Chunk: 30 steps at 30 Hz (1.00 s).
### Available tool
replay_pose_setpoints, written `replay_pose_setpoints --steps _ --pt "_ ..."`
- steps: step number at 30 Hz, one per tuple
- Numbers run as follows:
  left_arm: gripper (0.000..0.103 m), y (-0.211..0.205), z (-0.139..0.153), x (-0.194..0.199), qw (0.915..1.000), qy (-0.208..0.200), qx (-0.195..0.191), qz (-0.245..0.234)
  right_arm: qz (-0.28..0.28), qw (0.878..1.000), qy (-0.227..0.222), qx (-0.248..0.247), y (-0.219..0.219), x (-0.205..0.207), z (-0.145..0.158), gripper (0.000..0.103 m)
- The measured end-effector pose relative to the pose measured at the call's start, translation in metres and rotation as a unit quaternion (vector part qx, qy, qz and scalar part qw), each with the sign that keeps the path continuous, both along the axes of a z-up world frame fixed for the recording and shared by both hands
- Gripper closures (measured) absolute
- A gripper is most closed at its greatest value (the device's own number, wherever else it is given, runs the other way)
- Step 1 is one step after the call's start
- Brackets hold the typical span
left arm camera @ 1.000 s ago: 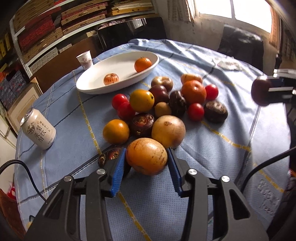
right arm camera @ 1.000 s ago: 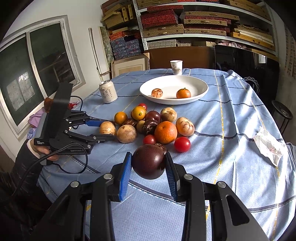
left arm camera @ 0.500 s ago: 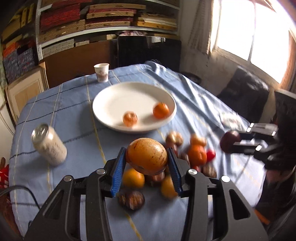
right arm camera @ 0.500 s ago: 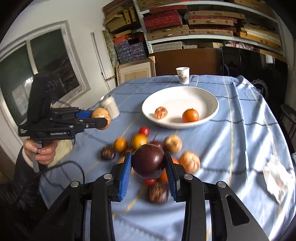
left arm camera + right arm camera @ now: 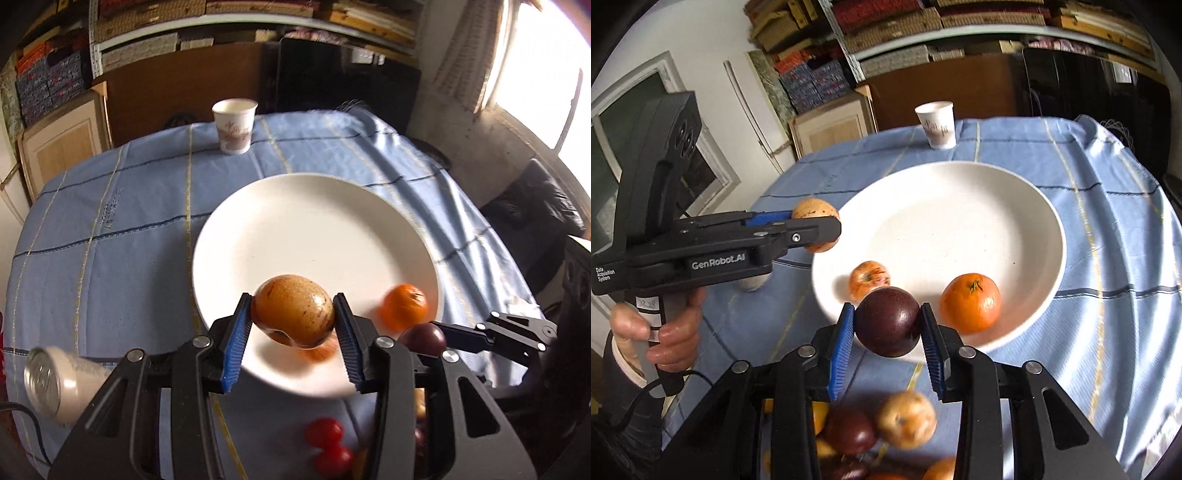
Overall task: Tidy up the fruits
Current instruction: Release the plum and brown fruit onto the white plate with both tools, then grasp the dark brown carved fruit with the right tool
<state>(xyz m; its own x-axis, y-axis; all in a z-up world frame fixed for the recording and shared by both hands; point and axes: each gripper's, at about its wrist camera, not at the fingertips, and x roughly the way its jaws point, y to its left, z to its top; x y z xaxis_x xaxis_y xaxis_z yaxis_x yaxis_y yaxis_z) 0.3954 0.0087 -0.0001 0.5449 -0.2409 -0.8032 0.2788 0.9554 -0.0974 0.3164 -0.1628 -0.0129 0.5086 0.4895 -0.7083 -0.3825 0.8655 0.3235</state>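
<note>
Both grippers carry fruit over the near edge of the plate (image 5: pixel 317 206): the left gripper (image 5: pixel 293 325) clamps a brown fruit (image 5: pixel 293 312), the right gripper (image 5: pixel 888 326) a dark plum (image 5: pixel 887 320). The plate's bare middle lies just ahead and below each; the left one is further in.

White plate (image 5: pixel 258 229) — blue checked tablecloth (image 5: pixel 110 266) — speckled tan fruit (image 5: pixel 293 310).
</note>
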Motion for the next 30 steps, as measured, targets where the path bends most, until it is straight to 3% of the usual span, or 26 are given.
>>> replay_pose_setpoints --steps 5,6,7,8,9,11,14,22,30 --pt "0.059 0.001 -0.017 0.016 0.9998 0.018 0.006 0.008 0.008 1.000 0.008 -0.014 0.009 0.011 -0.008 0.065" --pt "0.054 0.001 -0.019 0.014 0.9997 0.019 0.012 0.011 0.008 1.000 0.008 -0.014 0.009 0.011 -0.008 0.064" --pt "0.034 0.001 -0.019 0.013 0.9995 0.016 0.021 0.017 0.008 1.000 0.007 -0.011 0.008 0.007 -0.005 0.055" --pt "0.024 0.001 -0.016 0.009 0.9993 0.007 0.028 0.026 0.006 1.000 0.000 -0.013 0.008 0.001 0.001 0.040" --pt "0.013 0.003 -0.010 -0.001 0.9985 -0.015 0.036 0.039 0.005 1.000 -0.008 -0.016 0.008 -0.003 0.005 0.031" --pt "0.012 0.003 0.005 -0.021 0.9967 -0.050 0.048 0.042 0.014 0.999 -0.040 -0.027 0.008 -0.023 0.020 0.026" --pt "0.008 0.006 0.023 -0.055 0.9936 -0.085 0.053 0.053 0.023 0.996 -0.072 -0.048 0.008 -0.058 0.038 0.006" --pt "0.005 0.011 0.037 -0.141 0.9867 -0.117 0.072 0.087 0.033 0.989 -0.130 -0.064 0.005 -0.159 0.052 0.004" --pt "0.005 0.021 0.027 -0.202 0.9865 -0.115 0.062 0.099 -0.005 0.988 -0.137 -0.064 -0.014 -0.209 0.039 0.004"
